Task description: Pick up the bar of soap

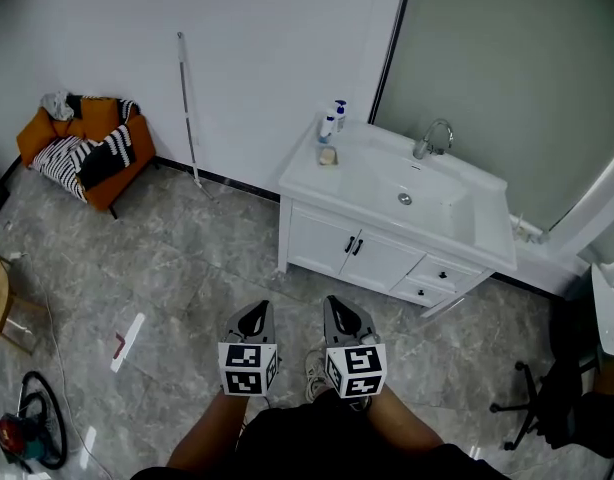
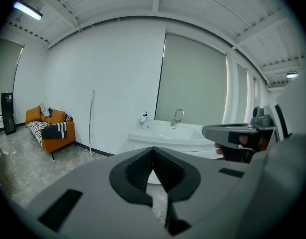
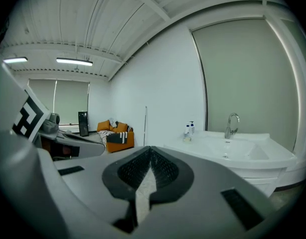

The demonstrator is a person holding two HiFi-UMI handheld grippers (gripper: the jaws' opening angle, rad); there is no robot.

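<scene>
Soap bar is seen on the worktop's far left corner beside bottles. Left claw and right claw are held closed and empty, well apart from it, the approach seemingly not begun.

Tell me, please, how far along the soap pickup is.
Nothing looks done yet: the bar of soap sits on the vanity beside the bottles. In hand: nothing; left gripper and right gripper are shut, empty, well short of it. Left: approach, grasp, lift.

Mostly glossy surfaces
Polished grey floor; gloss-white washbasin; chrome tap; orange cloth armchair, upper left; matt plastic left tongs.
</scene>
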